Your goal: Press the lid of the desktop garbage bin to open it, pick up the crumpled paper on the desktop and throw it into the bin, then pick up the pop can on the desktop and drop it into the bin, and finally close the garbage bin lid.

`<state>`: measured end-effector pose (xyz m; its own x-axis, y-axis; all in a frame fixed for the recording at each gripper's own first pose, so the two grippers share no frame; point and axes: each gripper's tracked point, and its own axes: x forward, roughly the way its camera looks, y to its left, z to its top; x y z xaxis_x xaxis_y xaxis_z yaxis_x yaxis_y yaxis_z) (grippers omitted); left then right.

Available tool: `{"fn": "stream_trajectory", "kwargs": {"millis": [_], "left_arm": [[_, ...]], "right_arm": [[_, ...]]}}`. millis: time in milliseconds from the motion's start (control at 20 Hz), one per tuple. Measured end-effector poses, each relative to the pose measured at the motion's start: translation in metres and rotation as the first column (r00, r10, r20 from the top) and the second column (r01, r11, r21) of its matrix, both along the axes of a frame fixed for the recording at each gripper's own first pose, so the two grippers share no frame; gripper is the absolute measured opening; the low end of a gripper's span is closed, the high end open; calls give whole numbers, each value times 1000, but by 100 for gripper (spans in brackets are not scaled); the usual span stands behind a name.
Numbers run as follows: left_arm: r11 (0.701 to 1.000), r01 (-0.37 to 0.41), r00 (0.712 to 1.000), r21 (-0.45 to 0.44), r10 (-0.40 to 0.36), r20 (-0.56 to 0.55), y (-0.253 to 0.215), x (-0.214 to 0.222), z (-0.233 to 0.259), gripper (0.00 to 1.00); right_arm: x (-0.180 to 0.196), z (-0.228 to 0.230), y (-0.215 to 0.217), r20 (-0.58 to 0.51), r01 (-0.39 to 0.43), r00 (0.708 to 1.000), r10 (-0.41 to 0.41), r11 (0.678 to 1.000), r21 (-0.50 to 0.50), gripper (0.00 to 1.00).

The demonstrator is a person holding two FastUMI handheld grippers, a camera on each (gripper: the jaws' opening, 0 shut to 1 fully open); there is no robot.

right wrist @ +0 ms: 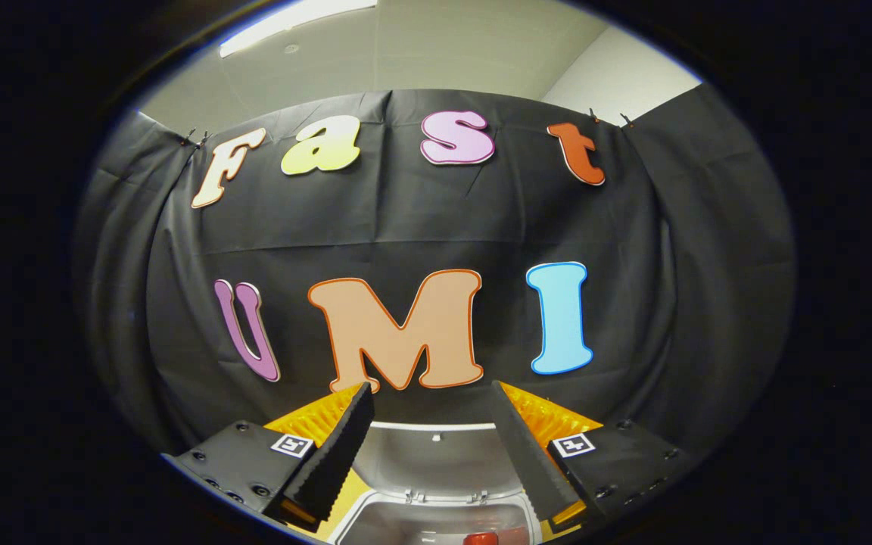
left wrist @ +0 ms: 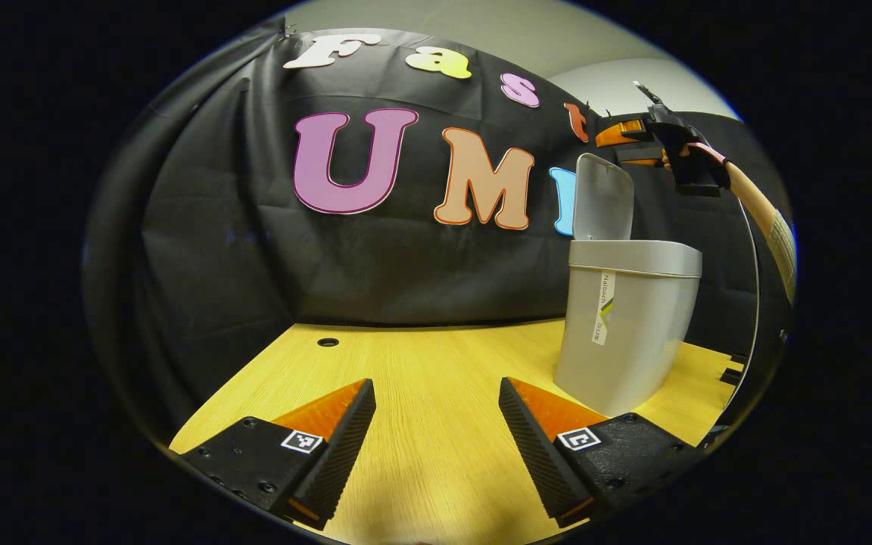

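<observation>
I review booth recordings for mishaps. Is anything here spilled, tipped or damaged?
Nothing stands out. The bin stands upright on the table with its lid raised, and the right gripper is open above its mouth. No spill shows.

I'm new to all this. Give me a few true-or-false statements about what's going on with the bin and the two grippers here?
1. The bin's lid stands open. True.
2. The left gripper grips a paper ball. False: its jaws are apart and hold nothing.
3. The right gripper is above the garbage bin. True.
4. The bin lies tipped over on the wooden table. False: it stands upright.
5. Something red lies inside the bin. True.
</observation>
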<state>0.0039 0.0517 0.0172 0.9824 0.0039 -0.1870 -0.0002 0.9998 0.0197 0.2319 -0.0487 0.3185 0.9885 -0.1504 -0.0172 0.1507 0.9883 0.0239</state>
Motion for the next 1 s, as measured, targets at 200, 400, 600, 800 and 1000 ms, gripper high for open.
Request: {"fn": "stream_trajectory", "kwargs": {"millis": [200,400,600,800,1000], "left_arm": [[1000,0,1000,4,0,4,0,0,1,96],[1000,5,1000,7,-5,6,-2,-1,2,96],[1000,9,1000,12,-9,7,-4,-1,3,96],[1000,8,1000,24,-9,12,-4,-1,4,96],[1000,12,1000,18,-12,8,-7,0,2,96]], "right_arm": [[16,-12,-6,-24,33,999,-33,999,-19,98],[23,-18,-14,-31,64,997,-64,998,-24,100],[20,-22,-13,-36,59,998,-59,998,-23,100],[1,-22,-10,-5,49,999,-49,998,-28,99],[-29,-28,-4,27,39,999,-38,998,-44,99]]}}
